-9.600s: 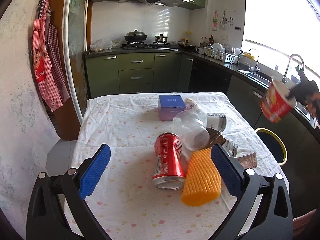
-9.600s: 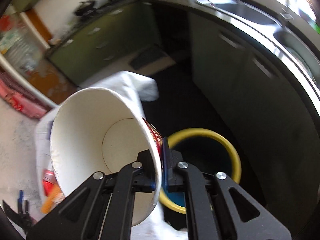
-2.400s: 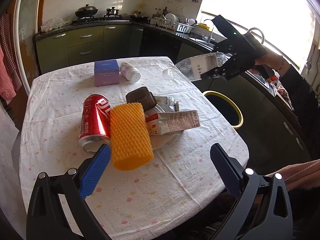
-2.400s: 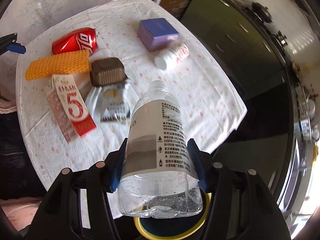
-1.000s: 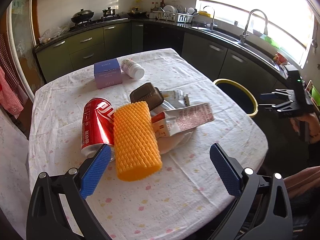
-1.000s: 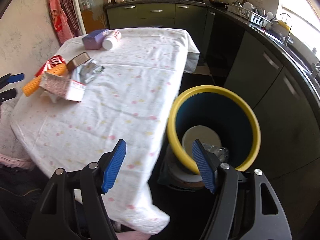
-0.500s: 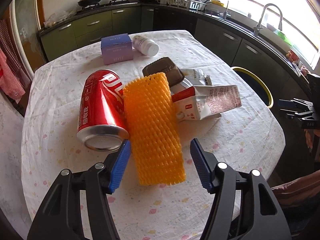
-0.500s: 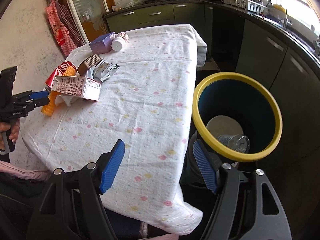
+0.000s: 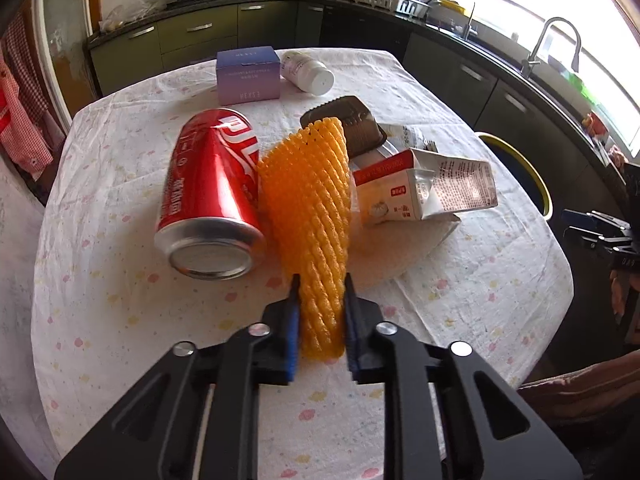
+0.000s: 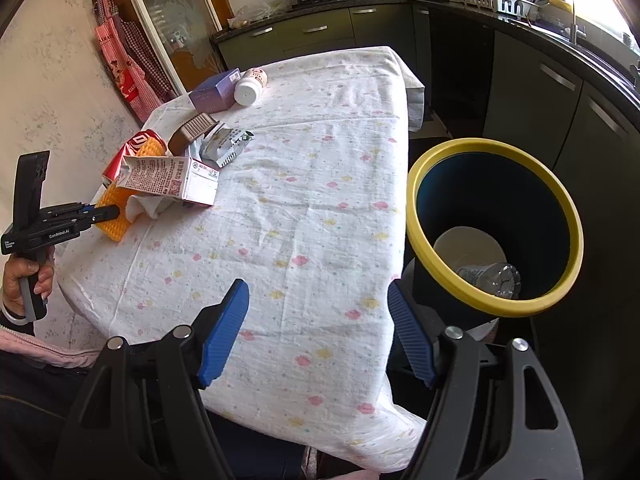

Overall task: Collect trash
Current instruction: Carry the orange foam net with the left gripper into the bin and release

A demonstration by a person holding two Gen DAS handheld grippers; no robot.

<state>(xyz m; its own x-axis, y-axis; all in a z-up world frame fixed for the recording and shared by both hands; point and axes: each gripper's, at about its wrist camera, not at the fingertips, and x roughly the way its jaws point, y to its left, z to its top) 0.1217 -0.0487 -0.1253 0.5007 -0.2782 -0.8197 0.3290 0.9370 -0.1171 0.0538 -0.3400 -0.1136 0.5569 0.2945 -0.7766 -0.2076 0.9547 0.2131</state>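
Left gripper [image 9: 320, 304] fingers closing, pinching the orange foam net [image 9: 310, 200] between them; next, lift toward the bin [image 10: 494, 232]. Right gripper [image 10: 320, 332] fingers spread, empty.

We read "HEXZE" on the front of the purple box [image 9: 248, 77] and "GenRobot.AI" on the side of the left gripper [image 10: 105, 213]; other print is illegible.

Left wrist view: mounted behind left gripper [image 9: 320, 312], angled steeply down, close over table [image 9: 460, 296], facing kitchen counters. Right wrist view: behind right gripper [image 10: 318, 328], angled down from table edge, farther back, yellow-rimmed bin [image 10: 494, 236] ahead right. Shared by 2 views: table, orange foam net [image 9: 308, 208], counters.
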